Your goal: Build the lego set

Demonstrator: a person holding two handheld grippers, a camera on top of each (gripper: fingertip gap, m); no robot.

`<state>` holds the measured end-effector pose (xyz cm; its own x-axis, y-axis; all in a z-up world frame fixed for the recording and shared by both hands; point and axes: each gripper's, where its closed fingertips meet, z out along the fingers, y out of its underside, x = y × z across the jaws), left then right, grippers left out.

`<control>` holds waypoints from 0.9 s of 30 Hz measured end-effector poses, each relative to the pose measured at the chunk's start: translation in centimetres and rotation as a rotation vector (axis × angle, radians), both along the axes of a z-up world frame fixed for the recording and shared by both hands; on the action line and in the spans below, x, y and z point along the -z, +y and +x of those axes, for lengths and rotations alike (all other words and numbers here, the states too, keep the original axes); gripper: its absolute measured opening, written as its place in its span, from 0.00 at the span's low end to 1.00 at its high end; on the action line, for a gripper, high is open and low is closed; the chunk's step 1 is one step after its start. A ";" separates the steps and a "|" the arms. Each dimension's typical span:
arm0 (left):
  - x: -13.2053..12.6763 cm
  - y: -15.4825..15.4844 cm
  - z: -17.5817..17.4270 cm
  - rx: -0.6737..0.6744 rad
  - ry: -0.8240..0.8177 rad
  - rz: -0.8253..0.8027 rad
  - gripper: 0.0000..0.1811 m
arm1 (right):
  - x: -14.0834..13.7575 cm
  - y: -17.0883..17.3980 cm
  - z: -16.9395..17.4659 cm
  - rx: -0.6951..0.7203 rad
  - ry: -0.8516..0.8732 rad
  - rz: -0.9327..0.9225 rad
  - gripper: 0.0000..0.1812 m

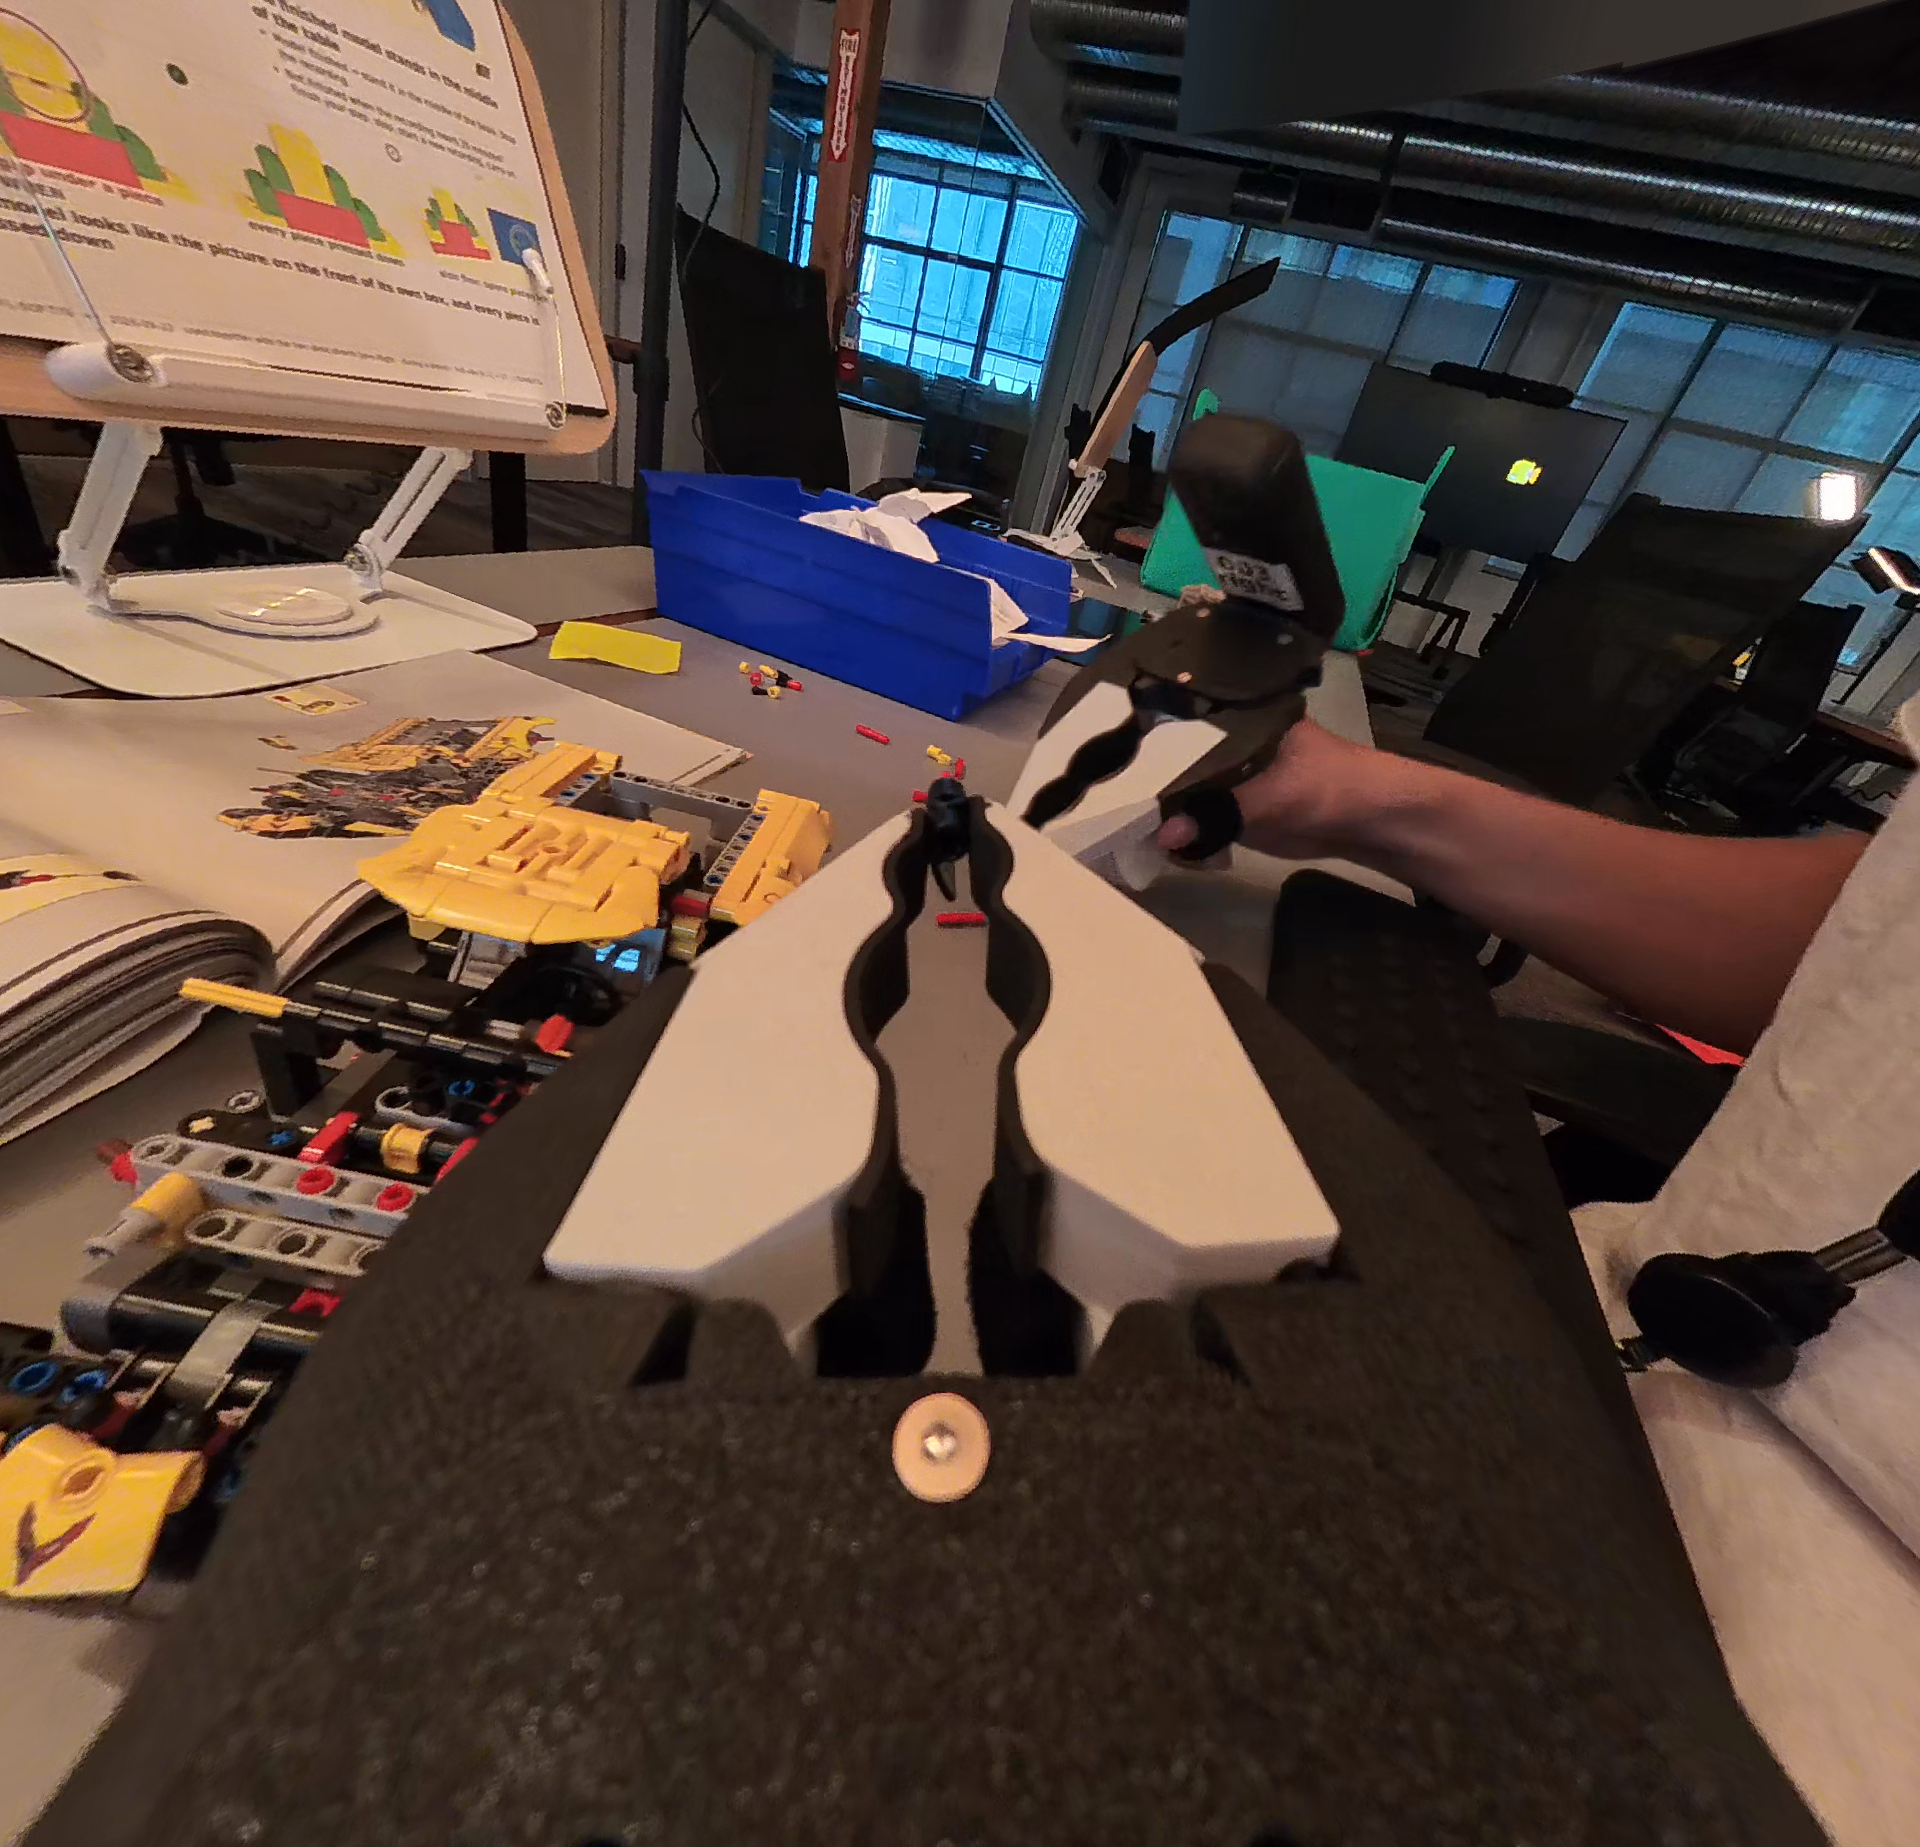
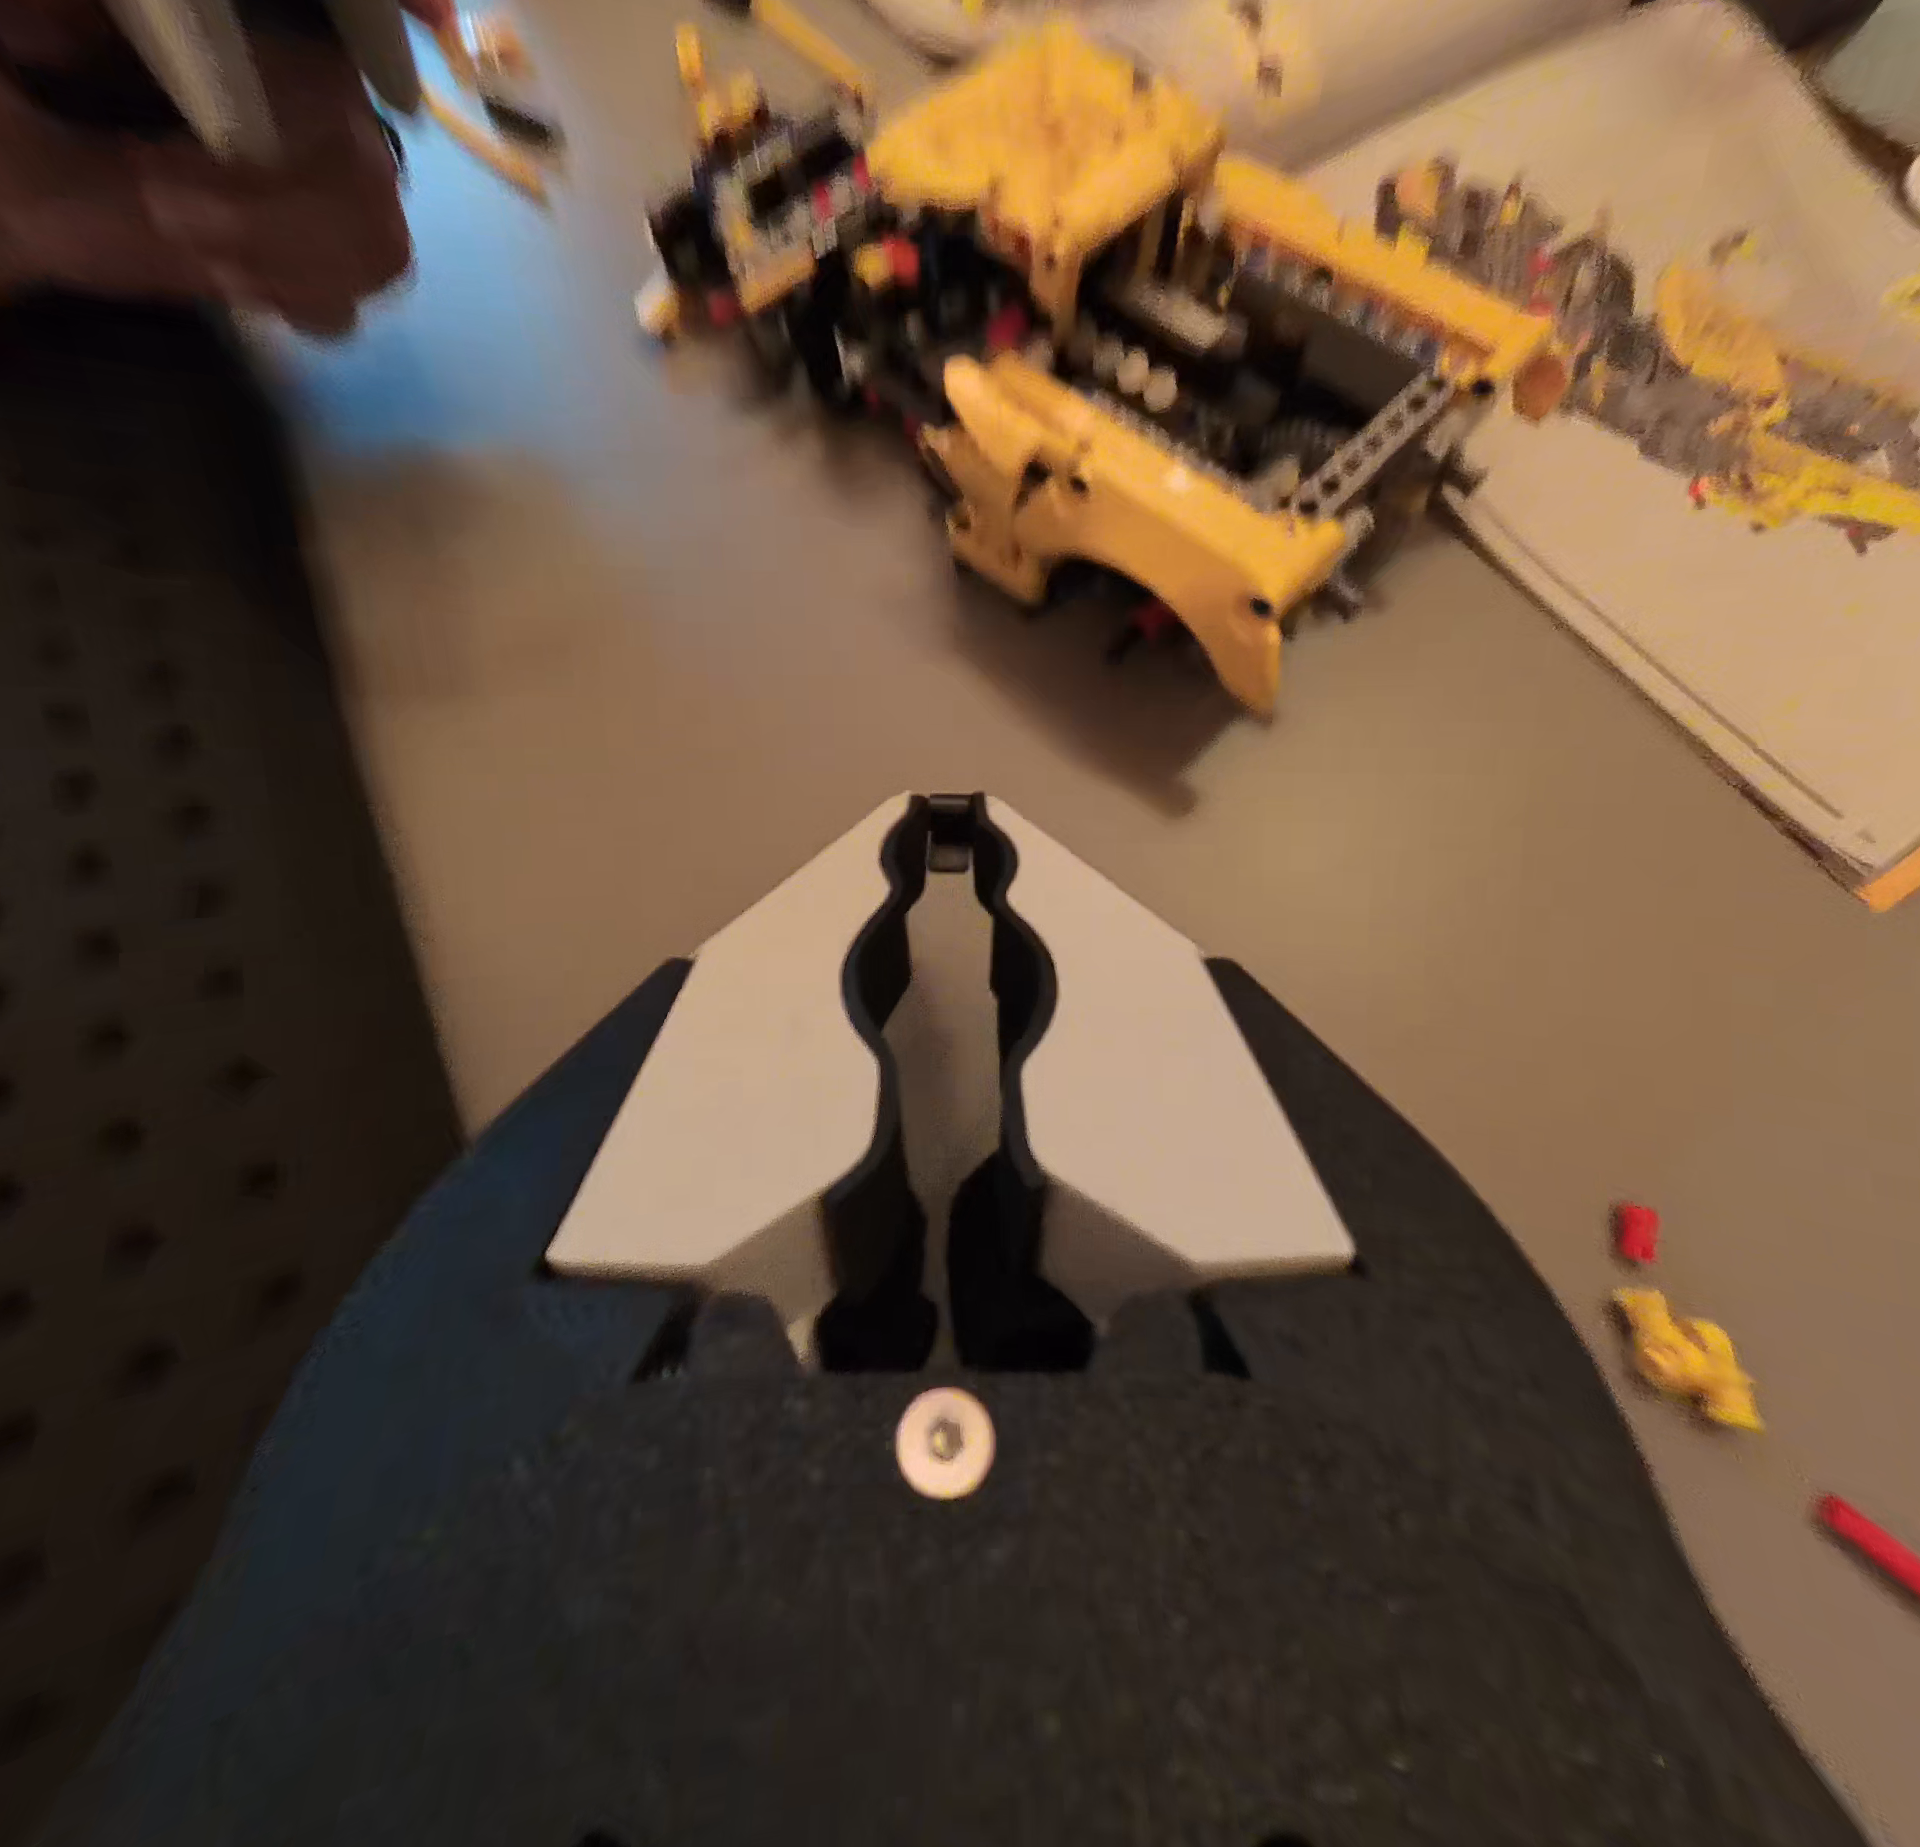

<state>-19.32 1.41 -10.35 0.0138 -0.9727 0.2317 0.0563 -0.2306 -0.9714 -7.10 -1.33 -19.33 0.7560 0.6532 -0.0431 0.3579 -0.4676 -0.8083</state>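
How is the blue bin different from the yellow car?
The blue bin is one plain blue piece; the yellow car is many yellow, black and grey bricks. The bin holds crumpled white paper; the car is unfinished, open at the middle. The bin sits farther back. Both rest on the grey table.

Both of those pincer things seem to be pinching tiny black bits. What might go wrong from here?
The left gripper pinches a small black piece only at its very tips, so it may slip out. The right gripper holds its own black piece just as thinly, and that view is blurred, which suggests fast motion. A dropped part could get lost among the loose pins on the table.
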 end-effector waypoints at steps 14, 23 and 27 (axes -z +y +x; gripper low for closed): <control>0.4 -0.2 0.1 0.000 0.024 0.011 0.04 | 3.5 -1.7 -4.1 0.161 -0.134 -0.227 0.11; 0.4 -0.5 0.3 0.016 0.025 0.008 0.04 | 1.8 -1.8 -2.7 -0.393 -0.179 -0.029 0.11; 0.7 -0.5 0.3 0.010 0.039 0.017 0.04 | 1.3 -1.5 -4.1 -0.631 -0.088 -0.052 0.06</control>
<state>-19.01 0.94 -11.00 0.0131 -0.9765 0.2149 0.0159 -0.2147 -0.9766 -11.21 -2.86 -20.64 0.2289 0.9726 -0.0417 0.6410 -0.1828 -0.7454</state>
